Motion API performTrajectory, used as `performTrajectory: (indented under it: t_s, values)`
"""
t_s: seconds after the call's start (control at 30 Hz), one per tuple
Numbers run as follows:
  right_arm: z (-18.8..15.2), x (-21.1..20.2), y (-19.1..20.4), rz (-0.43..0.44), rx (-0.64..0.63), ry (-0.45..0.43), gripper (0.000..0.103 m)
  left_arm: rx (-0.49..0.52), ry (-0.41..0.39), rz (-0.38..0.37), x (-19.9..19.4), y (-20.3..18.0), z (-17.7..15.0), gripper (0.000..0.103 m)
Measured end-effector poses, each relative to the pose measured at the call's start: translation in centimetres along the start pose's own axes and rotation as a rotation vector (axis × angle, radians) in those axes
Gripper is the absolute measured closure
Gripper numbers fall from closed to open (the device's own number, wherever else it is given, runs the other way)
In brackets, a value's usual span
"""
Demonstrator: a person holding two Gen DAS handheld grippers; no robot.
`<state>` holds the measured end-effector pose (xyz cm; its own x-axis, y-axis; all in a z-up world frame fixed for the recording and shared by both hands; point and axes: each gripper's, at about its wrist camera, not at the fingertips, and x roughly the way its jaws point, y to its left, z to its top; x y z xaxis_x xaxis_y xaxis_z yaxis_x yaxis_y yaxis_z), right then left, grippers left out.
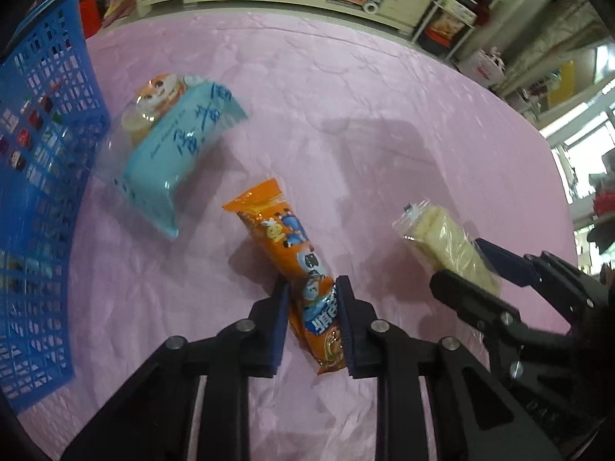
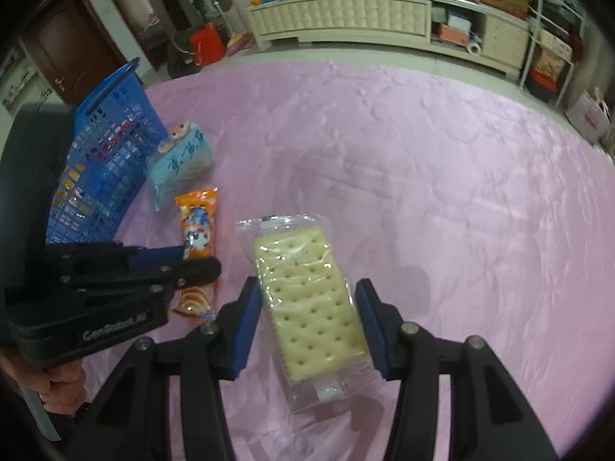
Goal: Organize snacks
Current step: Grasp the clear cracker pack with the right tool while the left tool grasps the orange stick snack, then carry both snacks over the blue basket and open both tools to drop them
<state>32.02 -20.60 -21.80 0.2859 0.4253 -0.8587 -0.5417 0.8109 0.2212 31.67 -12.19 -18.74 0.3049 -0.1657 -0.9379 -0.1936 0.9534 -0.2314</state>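
An orange snack packet (image 1: 292,265) lies on the pink cloth (image 1: 346,96); my left gripper (image 1: 313,288) is shut on its near end. A clear cracker pack (image 2: 307,292) lies between the pads of my right gripper (image 2: 307,292), which is open, with small gaps on both sides. A light blue packet (image 1: 173,153) lies beside the blue basket (image 1: 38,153). In the right wrist view the orange packet (image 2: 198,223), blue packet (image 2: 180,165), basket (image 2: 103,161) and left gripper (image 2: 196,265) show at left. The cracker pack (image 1: 449,246) and right gripper (image 1: 469,269) show in the left wrist view.
The basket holds several snacks seen through its mesh. A cream cabinet (image 2: 346,15) and shelves stand beyond the cloth's far edge. A hand (image 2: 61,388) holds the left gripper's handle.
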Motion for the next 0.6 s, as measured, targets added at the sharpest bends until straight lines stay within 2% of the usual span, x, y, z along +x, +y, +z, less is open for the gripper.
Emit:
performTrajectory:
  t_s: [0.2,0.33,0.6]
  values:
    - [-1.0,-2.2,0.6,-0.018,0.036,-0.011,0.048,0.064,0.021,-0.055,-1.4,0.1,-2.4,0.083]
    - [-1.2,-4.2,1.9,-0.038,0.032,-0.028,0.048,0.111,-0.011,-0.077,-3.5,0.3,-3.7,0.083]
    - [-1.0,-8.7,5.9,-0.089,-0.023,-0.074,0.048,0.160,-0.093,-0.152,-9.2,1.8,-4.3,0.083]
